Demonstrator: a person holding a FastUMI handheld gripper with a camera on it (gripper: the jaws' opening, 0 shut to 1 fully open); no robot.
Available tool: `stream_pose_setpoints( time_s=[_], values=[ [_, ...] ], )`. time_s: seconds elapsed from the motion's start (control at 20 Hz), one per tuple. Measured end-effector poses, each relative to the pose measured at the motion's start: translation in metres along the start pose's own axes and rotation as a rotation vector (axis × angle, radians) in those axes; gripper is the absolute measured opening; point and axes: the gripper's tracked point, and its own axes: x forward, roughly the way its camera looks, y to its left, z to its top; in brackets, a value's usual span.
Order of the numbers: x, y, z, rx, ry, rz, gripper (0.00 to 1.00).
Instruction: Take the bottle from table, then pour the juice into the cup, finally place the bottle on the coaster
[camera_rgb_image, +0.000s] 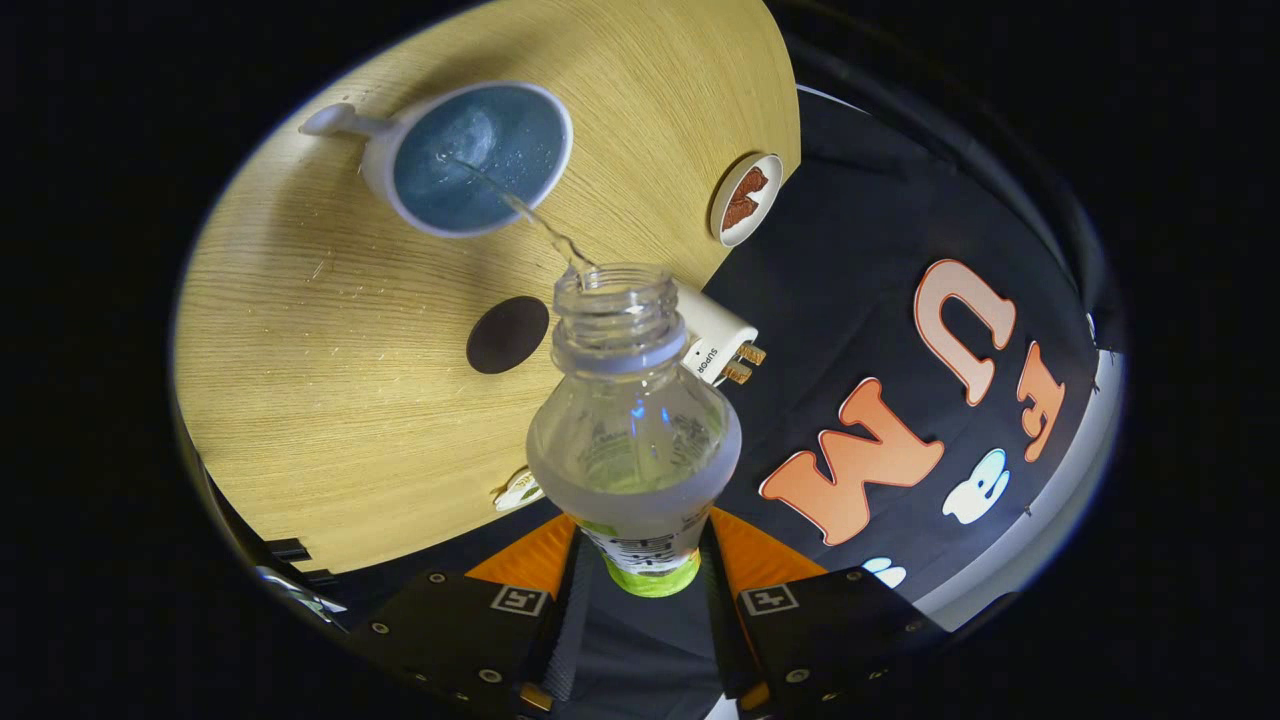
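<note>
My gripper (640, 545) is shut on a clear, uncapped plastic bottle (632, 420), both fingers pressing its labelled body. The bottle is tilted, its open neck pointing at a white cup with a handle (470, 160) that stands on the wooden table (330, 380) beyond the fingers. A thin clear stream (545, 228) runs from the bottle's mouth into the cup, which holds liquid over a blue inside. A dark round coaster (507, 334) lies on the table just beside the bottle's neck, between cup and gripper.
A white plug-like device (715, 340) with metal pins lies behind the bottle neck. A small round white dish with a brown piece in it (746, 198) sits near the table's edge. A small pale object (520, 490) lies close to the bottle's body.
</note>
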Motion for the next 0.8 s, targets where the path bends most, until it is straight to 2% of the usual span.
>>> stream_pose_setpoints(
  time_s=[0.8],
  values=[
    [0.0,-0.018,0.006,-0.079,-0.022,-0.02,0.55]
  ],
)
